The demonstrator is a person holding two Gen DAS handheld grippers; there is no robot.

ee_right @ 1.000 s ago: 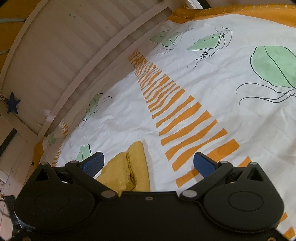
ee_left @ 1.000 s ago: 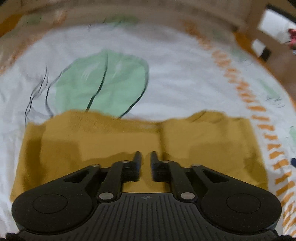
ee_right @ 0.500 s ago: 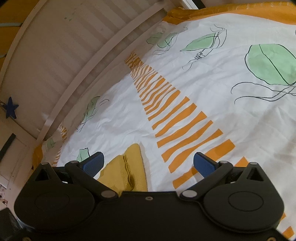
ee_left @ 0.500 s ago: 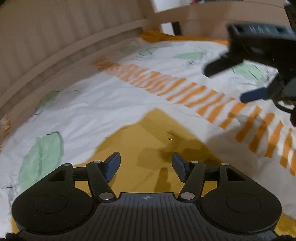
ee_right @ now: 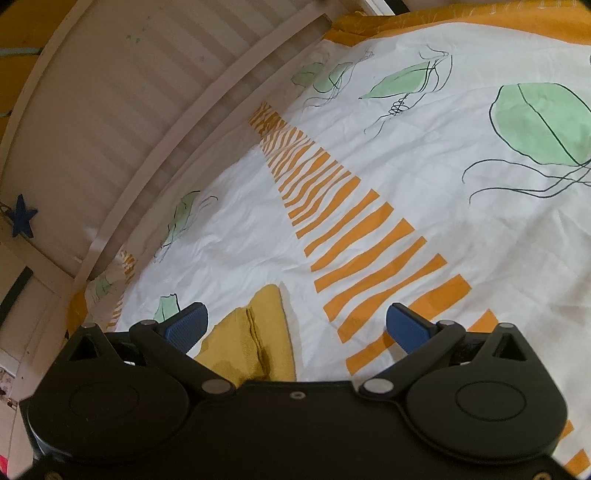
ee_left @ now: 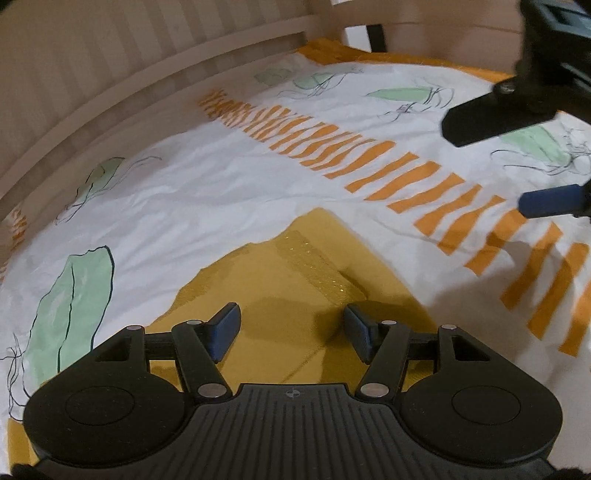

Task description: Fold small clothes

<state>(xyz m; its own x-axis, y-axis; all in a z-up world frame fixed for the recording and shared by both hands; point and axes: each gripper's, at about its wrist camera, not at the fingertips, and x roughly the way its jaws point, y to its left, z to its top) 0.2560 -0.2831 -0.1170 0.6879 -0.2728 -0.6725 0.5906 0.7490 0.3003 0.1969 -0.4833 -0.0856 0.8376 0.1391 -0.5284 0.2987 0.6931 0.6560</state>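
A small mustard-yellow garment (ee_left: 295, 280) lies folded flat on the white bed sheet (ee_left: 221, 192). My left gripper (ee_left: 291, 330) is open and empty, low over the garment's near part. My right gripper (ee_right: 295, 325) is open and empty, hovering above the sheet to the right of the garment (ee_right: 258, 332), whose folded corner shows between its fingers at lower left. The right gripper also shows in the left wrist view (ee_left: 517, 162) at the upper right, above the orange stripes.
The sheet has a band of orange stripes (ee_right: 354, 236) and green jellyfish prints (ee_right: 539, 122). A white slatted bed rail (ee_right: 147, 110) runs along the far left side. An orange blanket edge (ee_right: 461, 14) lies at the far end.
My left gripper has opened, letting go of the garment, and swung round to face the bed rail. The right gripper has barely moved and stays open.
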